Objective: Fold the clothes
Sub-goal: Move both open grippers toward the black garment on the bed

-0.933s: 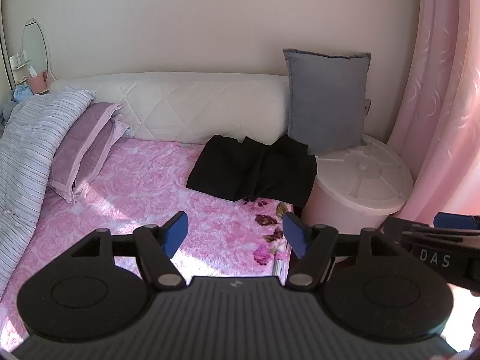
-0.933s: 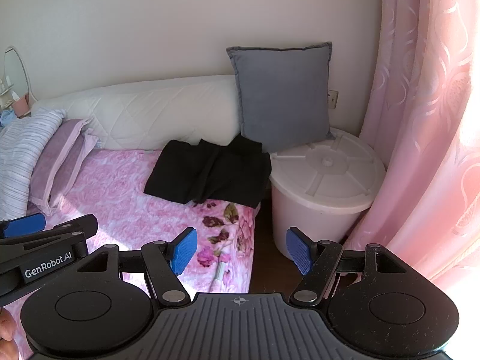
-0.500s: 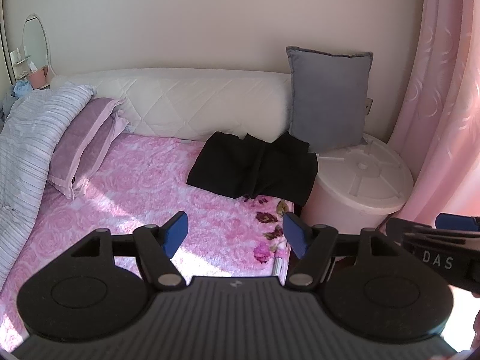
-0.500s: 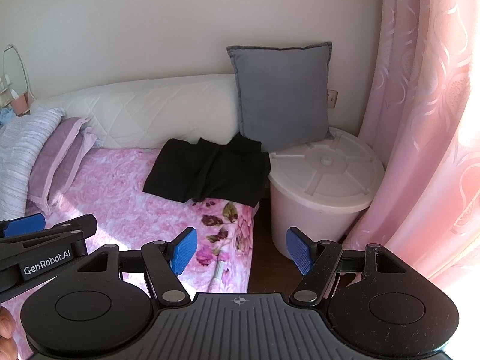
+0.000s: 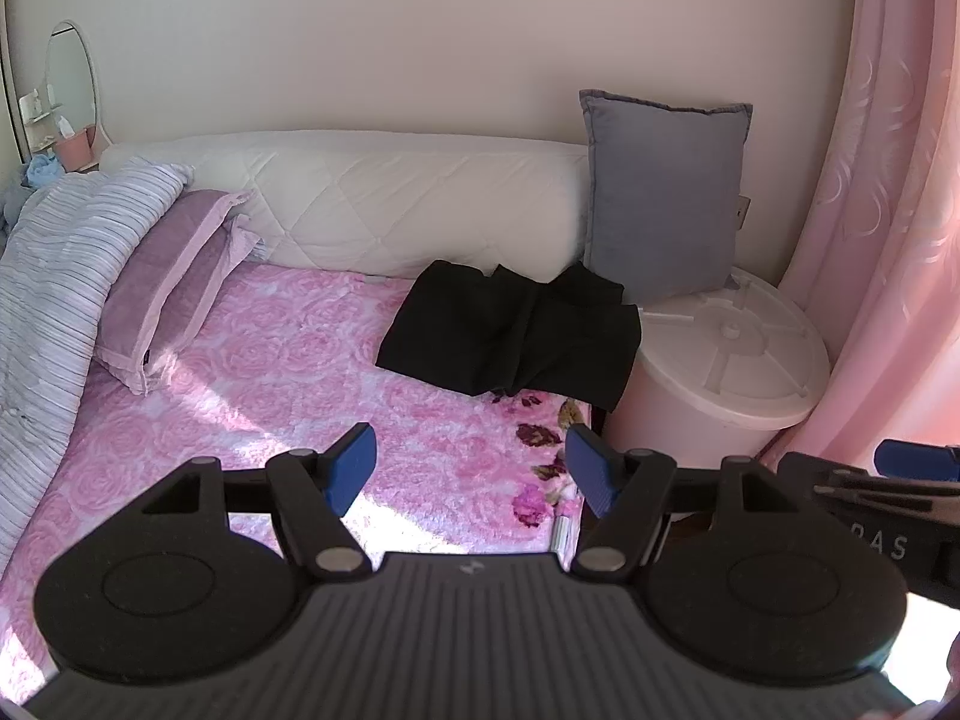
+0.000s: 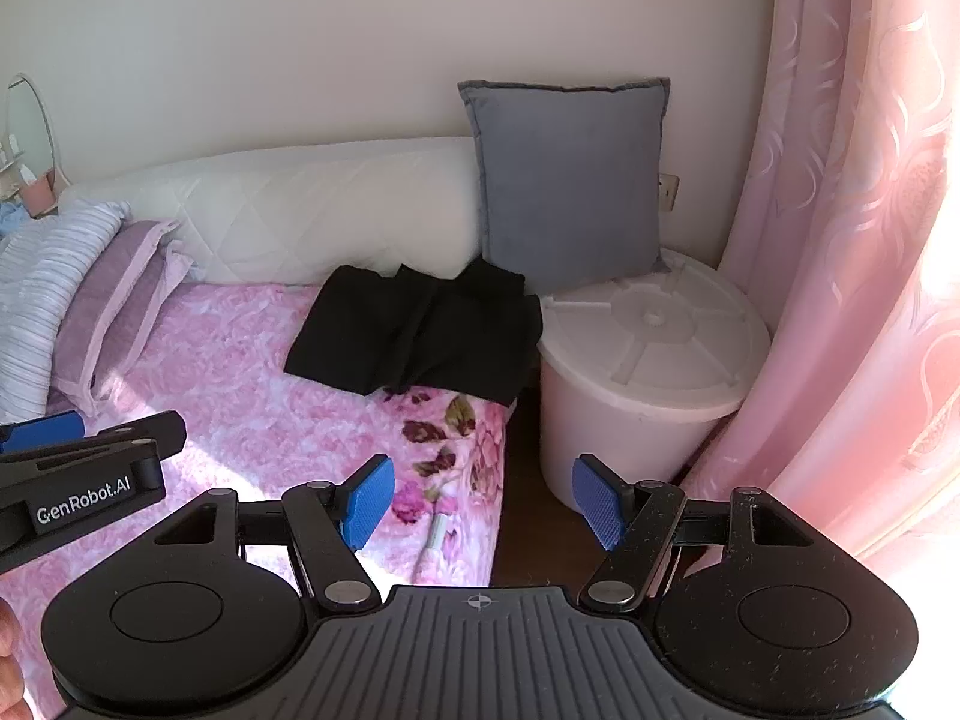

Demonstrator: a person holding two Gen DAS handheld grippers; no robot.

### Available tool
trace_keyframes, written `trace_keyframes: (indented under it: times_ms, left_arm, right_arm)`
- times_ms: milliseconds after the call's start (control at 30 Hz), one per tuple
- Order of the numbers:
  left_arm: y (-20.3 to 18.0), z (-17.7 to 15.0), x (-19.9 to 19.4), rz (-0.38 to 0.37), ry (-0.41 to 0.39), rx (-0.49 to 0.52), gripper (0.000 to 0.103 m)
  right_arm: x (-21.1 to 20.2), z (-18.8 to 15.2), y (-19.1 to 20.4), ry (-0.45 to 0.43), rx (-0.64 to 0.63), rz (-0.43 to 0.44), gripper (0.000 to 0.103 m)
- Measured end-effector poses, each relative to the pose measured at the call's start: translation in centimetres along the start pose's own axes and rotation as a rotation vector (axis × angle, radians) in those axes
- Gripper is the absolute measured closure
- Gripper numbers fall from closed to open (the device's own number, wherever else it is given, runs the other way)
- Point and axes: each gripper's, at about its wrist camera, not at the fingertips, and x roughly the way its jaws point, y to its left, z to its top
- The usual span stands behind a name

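Left wrist: left gripper [image 5: 471, 468] wide, empty.

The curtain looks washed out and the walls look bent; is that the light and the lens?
Right wrist view: sunlight through the pink curtain blows out its lower right edge. Left wrist view: a bright sun patch falls on the pink blanket, and the black garment loses its detail. Both views: the fisheye lens bends straight edges near the rim.

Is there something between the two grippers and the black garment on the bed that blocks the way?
Nothing visible does. The crumpled black cloth garment lies at the far corner of the bed. Between it and the left gripper and right gripper, both with open jaws, is only flat pink rose-patterned blanket.
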Motion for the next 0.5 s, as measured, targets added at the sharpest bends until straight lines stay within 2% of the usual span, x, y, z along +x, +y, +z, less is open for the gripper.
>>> trace_keyframes:
  times_ms: [500]
  left_arm:
    - [0.4,1.2,1.7,-0.058,0.025,-0.038,0.036]
  right_arm:
    - [0.5,0.5,0.7,-0.001,-0.048,-0.049,0.034]
